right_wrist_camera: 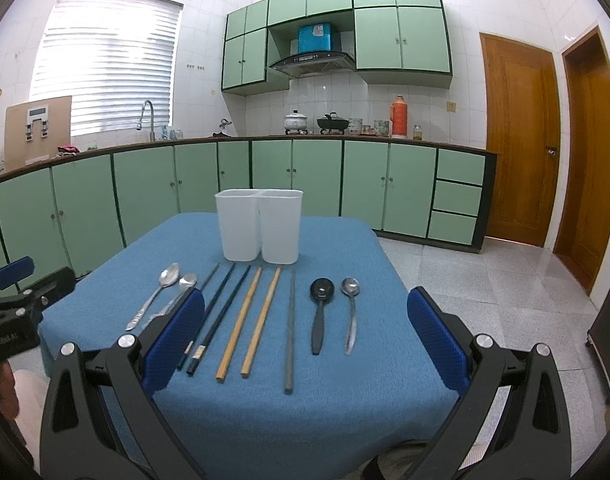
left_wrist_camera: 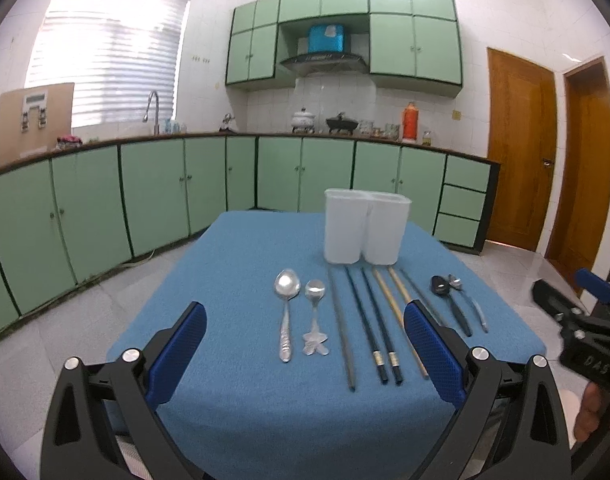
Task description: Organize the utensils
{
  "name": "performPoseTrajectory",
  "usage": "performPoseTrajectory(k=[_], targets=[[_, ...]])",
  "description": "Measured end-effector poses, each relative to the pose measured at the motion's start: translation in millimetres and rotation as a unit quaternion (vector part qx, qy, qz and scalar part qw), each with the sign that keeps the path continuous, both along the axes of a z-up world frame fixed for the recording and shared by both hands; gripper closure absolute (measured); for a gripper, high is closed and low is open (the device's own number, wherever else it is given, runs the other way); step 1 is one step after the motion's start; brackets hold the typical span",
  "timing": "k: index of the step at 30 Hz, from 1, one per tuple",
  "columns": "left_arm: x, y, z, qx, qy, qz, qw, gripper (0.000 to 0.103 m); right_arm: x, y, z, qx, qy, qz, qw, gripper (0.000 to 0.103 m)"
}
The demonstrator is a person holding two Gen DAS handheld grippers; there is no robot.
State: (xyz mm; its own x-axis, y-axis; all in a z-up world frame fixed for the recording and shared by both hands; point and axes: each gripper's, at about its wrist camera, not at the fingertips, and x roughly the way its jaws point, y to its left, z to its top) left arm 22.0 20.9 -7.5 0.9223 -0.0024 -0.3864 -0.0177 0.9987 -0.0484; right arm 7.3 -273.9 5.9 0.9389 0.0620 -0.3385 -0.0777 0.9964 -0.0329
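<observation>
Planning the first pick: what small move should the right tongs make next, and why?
Probably lower the open right tongs onto the black spoon: every utensil lies flat on the blue cloth, and the white holder looks empty.

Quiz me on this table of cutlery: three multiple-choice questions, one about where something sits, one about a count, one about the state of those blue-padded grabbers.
1. Where does the white holder stand?
A. Beyond the utensils' far ends
B. Between the spoons
C. On the floor

2. How many spoons lie on the blue cloth?
A. Two
B. Four
C. Six

3. How is the right gripper?
A. Shut on a chopstick
B. Open, holding nothing
C. Shut on a spoon

Answers:
1. A, the holder stands behind the row.
2. B, two spoons left, two right.
3. B, its pads sit wide apart above the cloth.
</observation>
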Motion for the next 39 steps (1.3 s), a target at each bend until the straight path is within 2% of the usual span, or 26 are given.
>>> performPoseTrajectory(k=[9,15,20,22,23,24,26,30,39], targets=[[52.8,34.3,-8.3,-0.01,0.066,0.035,0.9971,0.006,54.3,-26.7,-0.8,-0.016,0.022,-0.043,0.999,0.005],[108.8,45.2,-16.9,-0.029,0.12,0.033,0.9917,0.006,109.4,-33.0,-5.8,-0.034,0.064,-0.045,0.996,0.005],[161.4,43.7,-27.7,-0.015,0.168,0.028,0.9853,0.008,154.0,-35.3,-16.5,-0.046,0.115,-0.025,0.992,0.005],[183.9,43.0,-35.9,-0.009,0.194,0.027,0.9806,0.016,171.5,-35.1,-23.6,-0.045,0.144,-0.018,0.988,0.013],[190.5,41.9,-38.6,-0.008,0.203,0.025,0.9787,0.018,182.5,-36.3,-28.5,-0.042,0.163,-0.015,0.986,0.024],[197.8,41.5,-41.8,-0.009,0.213,0.022,0.9768,0.022,193.1,-38.4,-33.9,-0.037,0.183,-0.012,0.982,0.03],[211.1,40.3,-48.6,-0.014,0.231,0.017,0.9726,0.023,205.9,-40.5,-43.8,-0.031,0.212,-0.011,0.977,0.031],[223.7,35.1,-55.2,-0.012,0.243,0.014,0.9699,0.023,228.0,-43.2,-61.6,-0.033,0.247,-0.006,0.968,0.038],[242.6,31.2,-67.9,-0.007,0.264,0.013,0.9644,0.024,249.5,-43.2,-80.5,-0.042,0.281,0.009,0.959,0.047]])
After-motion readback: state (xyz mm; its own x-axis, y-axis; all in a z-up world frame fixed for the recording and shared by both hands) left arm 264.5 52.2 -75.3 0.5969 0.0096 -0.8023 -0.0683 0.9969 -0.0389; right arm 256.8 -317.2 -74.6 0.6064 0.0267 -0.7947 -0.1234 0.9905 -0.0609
